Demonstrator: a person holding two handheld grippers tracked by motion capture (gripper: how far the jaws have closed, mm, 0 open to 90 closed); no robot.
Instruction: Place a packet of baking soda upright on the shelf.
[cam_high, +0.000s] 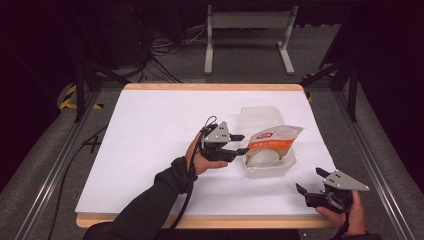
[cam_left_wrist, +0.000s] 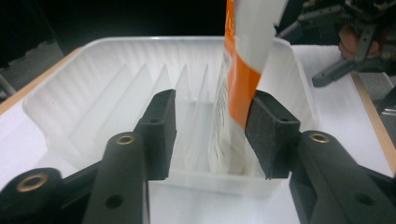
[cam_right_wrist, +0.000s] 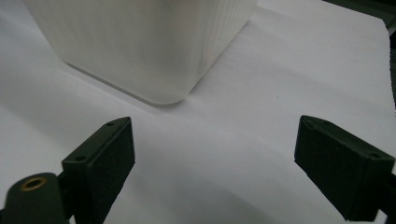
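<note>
In container (cam_high: 269, 167): pouch (cam_high: 272, 141), just beyond left gripper (cam_high: 239, 144), seemingly ungripped.

Your work surface is a table (cam_high: 150, 150) with a white top and a light wooden edge showing along its far and near sides. A translucent plastic container (cam_high: 270, 167) sits directly on it, right of centre, open lid (cam_high: 260, 117) lying flat behind it on the white surface. Elsewhere you have bare white top around the container.
</note>
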